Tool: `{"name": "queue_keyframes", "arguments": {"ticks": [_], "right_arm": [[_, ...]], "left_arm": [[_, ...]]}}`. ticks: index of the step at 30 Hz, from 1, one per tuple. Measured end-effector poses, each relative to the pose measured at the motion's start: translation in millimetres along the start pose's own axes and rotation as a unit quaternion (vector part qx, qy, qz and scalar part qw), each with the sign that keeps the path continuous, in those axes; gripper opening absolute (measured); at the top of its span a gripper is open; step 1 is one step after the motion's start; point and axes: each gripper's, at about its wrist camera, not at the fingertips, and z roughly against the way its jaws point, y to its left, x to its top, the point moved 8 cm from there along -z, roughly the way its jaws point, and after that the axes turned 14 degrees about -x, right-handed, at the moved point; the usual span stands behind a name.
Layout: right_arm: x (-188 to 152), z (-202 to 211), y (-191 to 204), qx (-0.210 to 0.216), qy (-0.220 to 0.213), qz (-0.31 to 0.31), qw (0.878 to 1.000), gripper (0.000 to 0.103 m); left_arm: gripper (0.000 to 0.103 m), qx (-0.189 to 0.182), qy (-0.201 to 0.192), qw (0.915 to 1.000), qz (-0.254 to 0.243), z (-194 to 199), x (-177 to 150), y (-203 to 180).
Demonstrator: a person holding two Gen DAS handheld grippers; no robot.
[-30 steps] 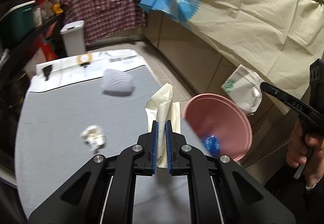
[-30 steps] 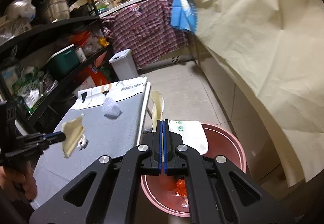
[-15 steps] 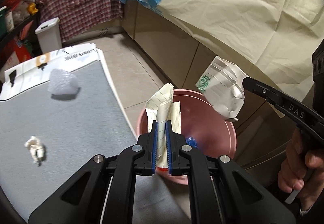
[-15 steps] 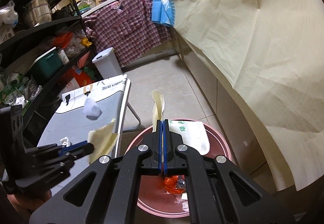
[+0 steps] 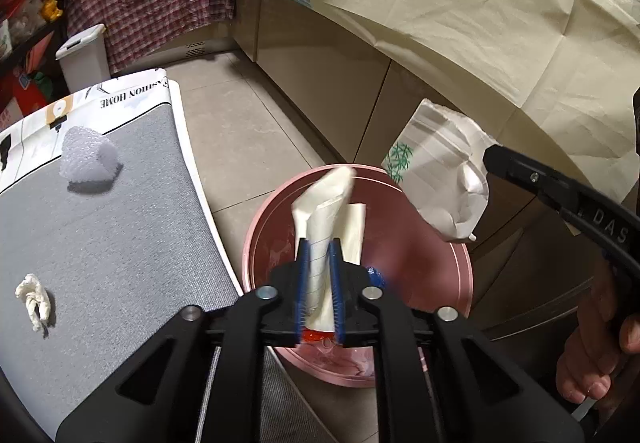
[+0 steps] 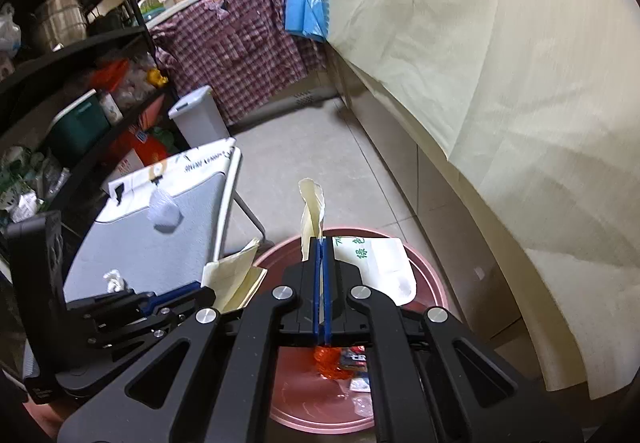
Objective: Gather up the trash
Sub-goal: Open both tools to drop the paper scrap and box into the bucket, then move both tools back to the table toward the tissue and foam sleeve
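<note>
Under both tools: pink basin point(image 5: 460, 263), hence trash held over it. Left tool point(image 5: 319, 275) jaws opening, folded paper point(image 5: 324, 211) between them. Right tool point(image 6: 322, 275) pinched tight on white wrapper point(image 6: 382, 263).

Beige tiled floor point(image 6: 320, 147) runs to the far counter, where a plaid cloth point(image 6: 240, 55) and a blue cloth point(image 6: 304, 3) hang. Cream sheet point(image 6: 500, 83) drapes the cabinets point(image 5: 320, 83) at right. Black shelving point(image 6: 72, 55) stands left; a white bin point(image 6: 198, 115) sits beside it.
</note>
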Motion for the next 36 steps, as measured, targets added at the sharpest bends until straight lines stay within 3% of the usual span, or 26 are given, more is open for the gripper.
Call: {"name": "queue_keyframes", "arguments": {"ticks": [4, 8, 14, 23, 31, 36], "right_arm": [[-2, -7, -2, -0.009, 0.011, 0.001, 1.0, 0.009], [-1, -7, -1, -0.012, 0.009, 0.003, 1.0, 0.031], [-2, -6, 2, -0.012, 0.005, 0.008, 1.0, 0.031], [-1, 10, 16, -0.002, -0.012, 0.021, 1.0, 0.032], [-3, 25, 42, 0.009, -0.031, 0.046, 0.998, 0.032], [-7, 33, 60, 0.009, -0.04, 0.073, 0.997, 0.032]], "left_arm": [[0.022, 0.001, 0.007, 0.9999, 0.009, -4, 0, 5], [0.022, 0.003, 0.003, 1.0, 0.009, 3, -1, 8], [0.022, 0.014, -0.005, 0.9998, -0.015, 30, -5, 7], [0.022, 0.043, -0.021, 0.9984, -0.029, 111, -10, 40], [0.022, 0.09, -0.026, 0.9953, -0.025, 184, -29, 109], [0.022, 0.091, -0.036, 0.9948, 0.028, 192, -45, 165]]}}
